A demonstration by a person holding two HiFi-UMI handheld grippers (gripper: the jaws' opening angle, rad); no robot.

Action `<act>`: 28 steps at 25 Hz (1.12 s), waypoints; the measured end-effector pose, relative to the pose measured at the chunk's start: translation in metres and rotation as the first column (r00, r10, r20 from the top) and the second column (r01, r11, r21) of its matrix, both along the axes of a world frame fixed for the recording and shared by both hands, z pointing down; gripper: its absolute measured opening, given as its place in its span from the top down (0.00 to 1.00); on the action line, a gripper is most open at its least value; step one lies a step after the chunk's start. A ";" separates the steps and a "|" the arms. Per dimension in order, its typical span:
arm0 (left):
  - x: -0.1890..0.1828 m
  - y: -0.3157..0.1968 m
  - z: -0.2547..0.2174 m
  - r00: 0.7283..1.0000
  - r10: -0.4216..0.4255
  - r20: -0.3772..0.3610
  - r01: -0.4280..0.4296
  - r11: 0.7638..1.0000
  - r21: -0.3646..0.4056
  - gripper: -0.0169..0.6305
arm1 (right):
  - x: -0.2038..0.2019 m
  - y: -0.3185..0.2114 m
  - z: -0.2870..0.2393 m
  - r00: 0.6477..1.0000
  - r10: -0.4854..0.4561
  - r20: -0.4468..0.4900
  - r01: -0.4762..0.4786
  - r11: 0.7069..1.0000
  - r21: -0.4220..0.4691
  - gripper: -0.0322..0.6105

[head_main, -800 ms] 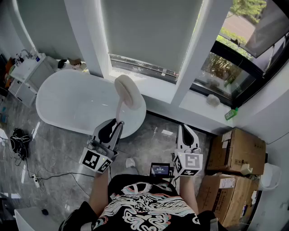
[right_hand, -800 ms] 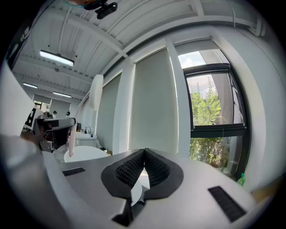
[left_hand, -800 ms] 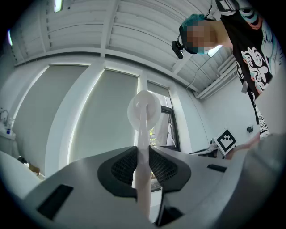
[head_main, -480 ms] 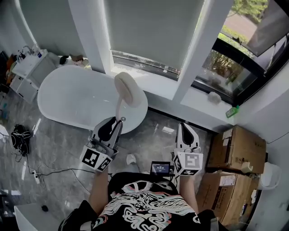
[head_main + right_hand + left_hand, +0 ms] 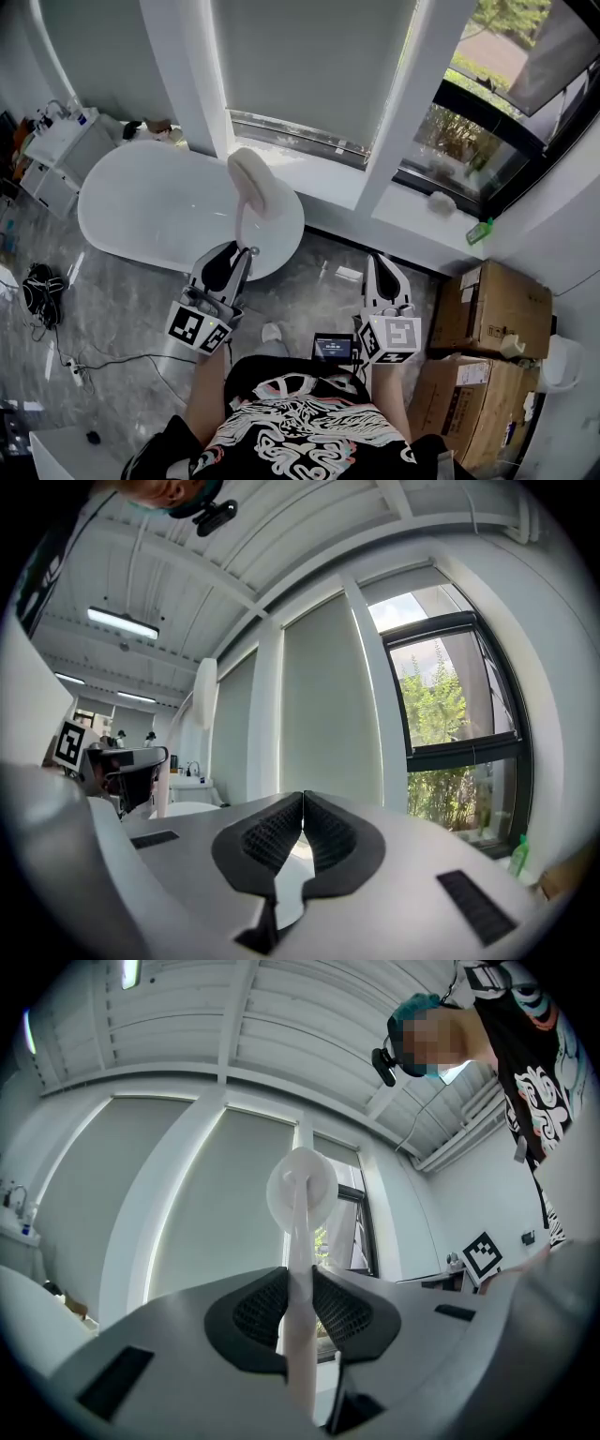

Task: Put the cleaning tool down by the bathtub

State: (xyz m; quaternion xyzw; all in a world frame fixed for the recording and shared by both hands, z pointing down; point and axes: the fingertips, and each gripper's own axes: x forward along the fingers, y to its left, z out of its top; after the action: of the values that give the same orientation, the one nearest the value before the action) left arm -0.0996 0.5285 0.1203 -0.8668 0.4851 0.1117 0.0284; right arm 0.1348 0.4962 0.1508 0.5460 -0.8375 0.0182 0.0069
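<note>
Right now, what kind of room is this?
Probably a bathroom, half used for storage: a white freestanding bathtub under a tall window, a white vanity with a tap beyond it, and cardboard boxes stacked at the right.

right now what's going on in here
A person stands at the end of a white bathtub with a tool in each hand. The left tool is shut on the handle of a white scrubber, held with its round head up. The right tool is shut, empty. The scrubber isn't set down yet.
</note>
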 end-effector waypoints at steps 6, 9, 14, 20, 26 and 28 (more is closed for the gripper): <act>0.008 -0.007 0.004 0.999 -0.008 0.036 0.008 1.000 -0.013 0.83 | 0.012 0.003 0.005 1.000 0.017 -0.003 -0.017 1.000 -0.010 0.91; 0.012 -0.015 0.005 0.999 0.002 0.040 -0.002 1.000 -0.014 0.83 | 0.016 0.000 0.004 1.000 0.027 -0.007 -0.027 1.000 -0.008 0.91; 0.022 -0.032 0.012 0.999 0.016 0.039 -0.015 1.000 -0.024 0.83 | 0.027 -0.008 0.007 0.999 0.045 -0.016 -0.045 0.999 -0.004 0.91; 0.027 -0.072 0.016 0.999 0.031 0.006 -0.031 0.999 -0.031 0.83 | 0.037 -0.041 0.008 0.997 0.073 -0.033 -0.073 0.997 -0.009 0.91; 0.029 -0.137 0.019 0.998 0.063 -0.020 -0.064 0.997 -0.046 0.83 | 0.041 -0.095 0.010 0.993 0.101 -0.054 -0.103 0.994 -0.023 0.91; 0.027 -0.165 0.019 0.997 0.075 -0.020 -0.076 0.996 -0.048 0.83 | 0.037 -0.119 0.009 0.992 0.110 -0.064 -0.112 0.993 -0.027 0.91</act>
State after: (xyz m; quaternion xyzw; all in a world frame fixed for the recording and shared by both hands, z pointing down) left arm -0.0731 0.3639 0.1393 -0.8838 0.4550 0.1087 -0.0015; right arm 0.1714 0.3771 0.1594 0.5921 -0.8047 0.0145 0.0403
